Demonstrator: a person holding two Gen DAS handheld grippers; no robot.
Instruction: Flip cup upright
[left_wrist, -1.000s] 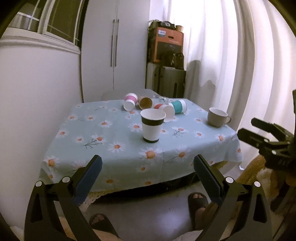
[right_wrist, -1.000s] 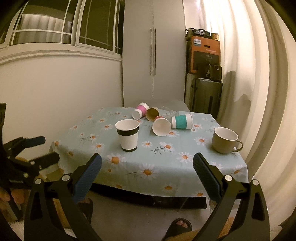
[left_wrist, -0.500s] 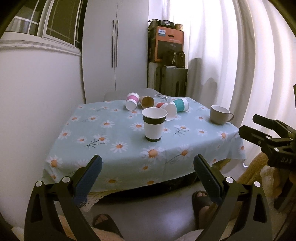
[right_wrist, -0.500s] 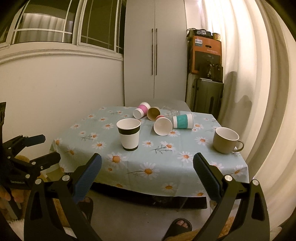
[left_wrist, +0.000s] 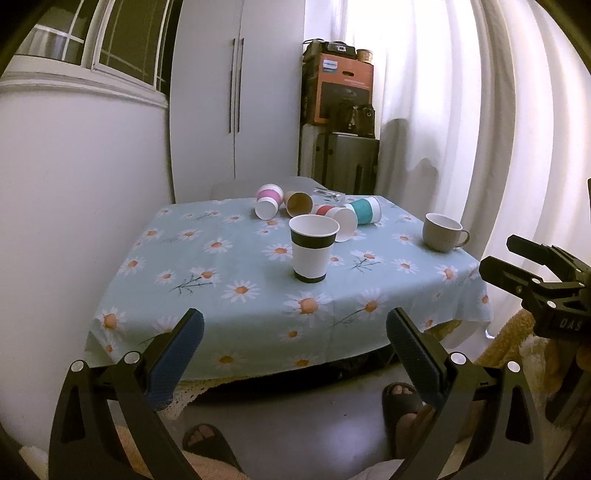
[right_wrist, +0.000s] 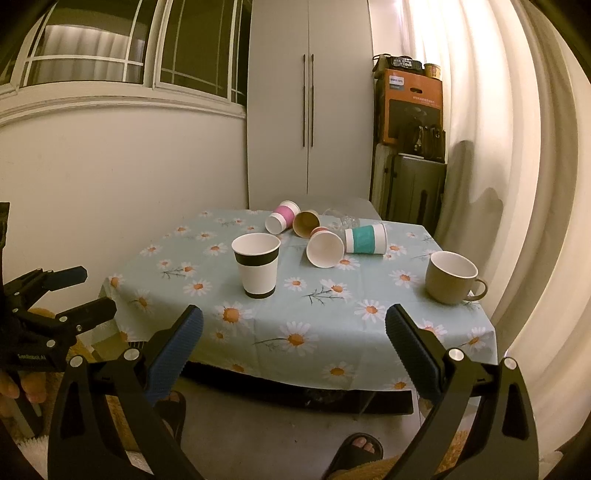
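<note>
**Daisy-cloth table, cups part sorted**

Table (right_wrist: 369, 332): daisy cloth, set against a wall and wardrobe.
Black-band cup (right_wrist: 256, 267): upright, near the front edge, within easy reach.
Mug (right_wrist: 452, 277): upright, right side.
Four paper cups on their sides, clustered at the back: pink cup (right_wrist: 282, 221), brown cup (right_wrist: 306, 223), red cup (right_wrist: 325, 245), teal cup (right_wrist: 365, 240). Likely next to be flipped.
Left gripper (left_wrist: 291, 354): wide open, empty, short of the table.
Right gripper (right_wrist: 293, 352): wide open, empty, likewise held back, probably lining up a reach.
</note>
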